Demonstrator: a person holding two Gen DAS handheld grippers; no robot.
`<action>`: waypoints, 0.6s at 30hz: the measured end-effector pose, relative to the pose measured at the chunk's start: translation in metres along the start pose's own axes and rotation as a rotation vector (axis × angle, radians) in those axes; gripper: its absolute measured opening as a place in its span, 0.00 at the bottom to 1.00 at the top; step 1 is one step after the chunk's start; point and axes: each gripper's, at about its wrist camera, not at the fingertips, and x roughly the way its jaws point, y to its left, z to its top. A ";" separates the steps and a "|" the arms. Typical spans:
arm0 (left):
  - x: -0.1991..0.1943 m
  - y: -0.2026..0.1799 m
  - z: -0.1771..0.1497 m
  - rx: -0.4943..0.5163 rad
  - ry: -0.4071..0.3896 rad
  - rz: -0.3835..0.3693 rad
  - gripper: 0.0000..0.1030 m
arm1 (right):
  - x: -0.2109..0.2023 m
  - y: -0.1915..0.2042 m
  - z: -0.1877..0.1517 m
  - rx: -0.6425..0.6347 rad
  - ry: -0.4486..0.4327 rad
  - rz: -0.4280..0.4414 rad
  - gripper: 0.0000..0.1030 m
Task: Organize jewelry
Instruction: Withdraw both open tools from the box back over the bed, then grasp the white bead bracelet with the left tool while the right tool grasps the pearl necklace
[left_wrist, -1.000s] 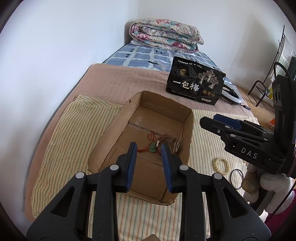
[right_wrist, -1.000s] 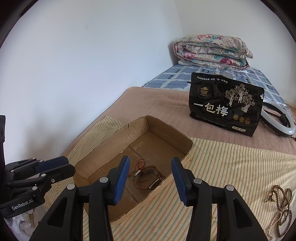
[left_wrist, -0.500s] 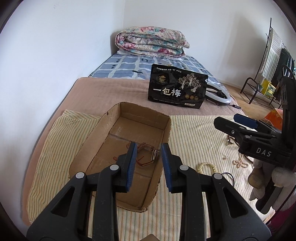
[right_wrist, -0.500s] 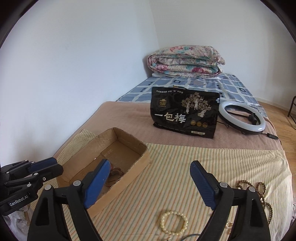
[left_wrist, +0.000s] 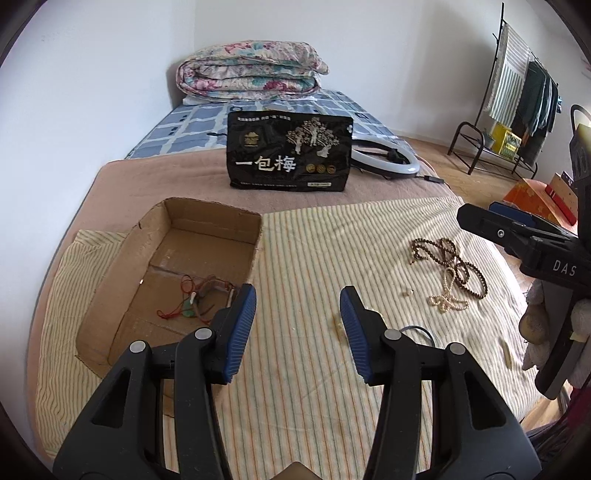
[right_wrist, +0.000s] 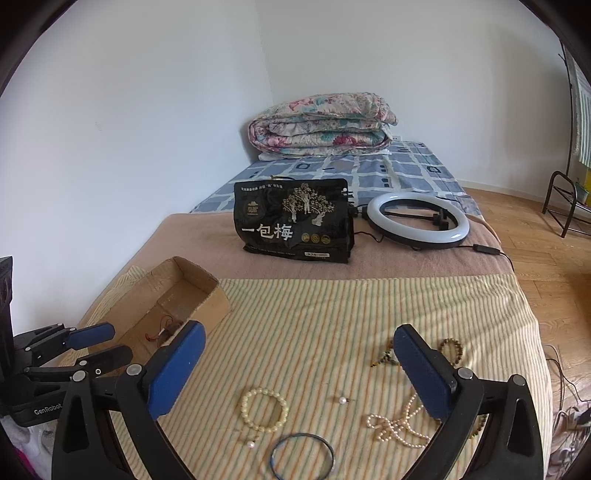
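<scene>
So I'm maybe a quarter of the way through this jewelry sorting, judging by what's where. The cardboard box (left_wrist: 207, 236) on the striped cloth (right_wrist: 332, 306) already has a couple of pieces in it: some red cord thing with a green bit (left_wrist: 184, 299) and what looks like a bracelet next to it, hard to tell exactly.

Everything else is out on the cloth, well apart from the box. From the right camera I see a cream bead bracelet (right_wrist: 264, 408), a thin blue bangle (right_wrist: 302, 456) just below it, two loose pearl bits (right_wrist: 342, 400), a pearl necklace (right_wrist: 400, 424) and some dark bead strands (right_wrist: 452, 349) partly hidden behind the finger.

My left gripper (left_wrist: 297, 328) is hanging over the cloth just beside the box, jaws spread fairly wide, nothing in them. Right gripper (right_wrist: 295, 373) is wide apart too, empty, hovering above the bead bracelet and bangle.

My guess is the bead bracelet goes next since it's right between the fingers
</scene>
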 end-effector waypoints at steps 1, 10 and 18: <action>0.004 -0.005 -0.001 0.004 0.010 -0.007 0.47 | -0.003 -0.005 -0.004 0.000 0.007 -0.005 1.00; 0.040 -0.039 -0.013 0.040 0.123 -0.067 0.47 | -0.009 -0.063 -0.041 0.002 0.117 -0.074 1.00; 0.073 -0.054 -0.015 0.026 0.205 -0.093 0.47 | 0.015 -0.104 -0.067 0.070 0.255 -0.045 1.00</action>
